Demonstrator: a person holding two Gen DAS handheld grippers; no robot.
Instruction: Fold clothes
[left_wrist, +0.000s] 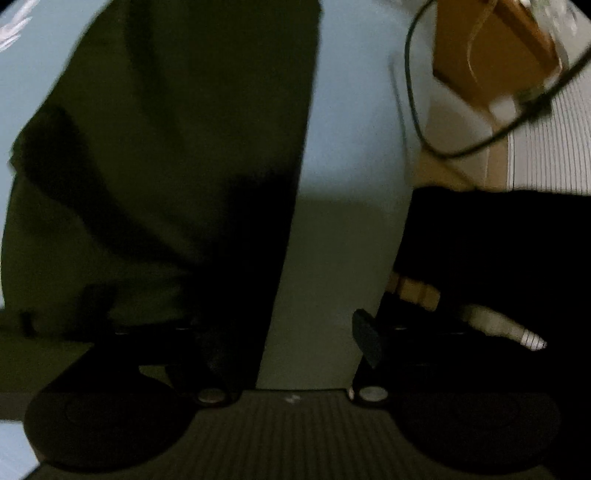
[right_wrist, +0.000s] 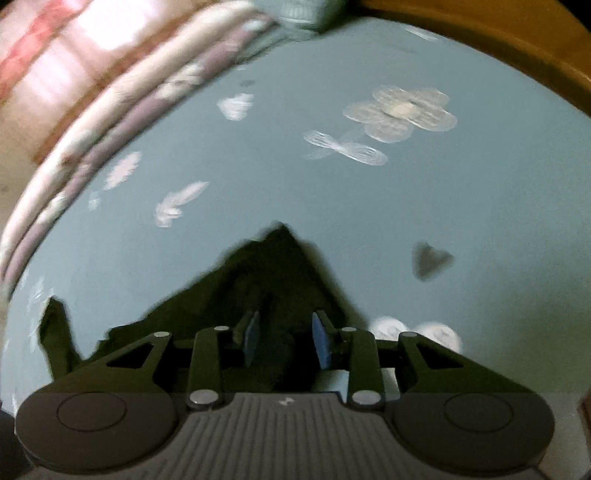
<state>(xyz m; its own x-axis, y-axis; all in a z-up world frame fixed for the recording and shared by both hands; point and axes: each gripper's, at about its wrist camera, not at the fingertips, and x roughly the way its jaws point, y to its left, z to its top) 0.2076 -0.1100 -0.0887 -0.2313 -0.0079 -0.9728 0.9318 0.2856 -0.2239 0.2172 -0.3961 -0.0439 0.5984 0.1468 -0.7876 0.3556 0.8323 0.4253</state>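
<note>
A dark olive green garment (left_wrist: 159, 155) lies spread on the light blue bedsheet (left_wrist: 351, 147) in the left wrist view. My left gripper (left_wrist: 288, 339) points almost straight down with its jaws wide apart. Its left finger stands over the garment's right edge and its right finger (left_wrist: 365, 339) over bare sheet, with nothing pinched. In the right wrist view my right gripper (right_wrist: 286, 341) has its blue pads (right_wrist: 320, 343) closed on a bunch of the same dark garment (right_wrist: 273, 280), which rises to a point beyond the fingertips.
The sheet (right_wrist: 332, 206) carries white flower prints and a dark heart (right_wrist: 430, 260). Folded quilts (right_wrist: 122, 110) line its far left edge and a wooden bed frame (right_wrist: 498, 40) the far right. A person's dark trousers (left_wrist: 491, 258), striped top (left_wrist: 550, 147) and a black cable (left_wrist: 413, 110) are at the right.
</note>
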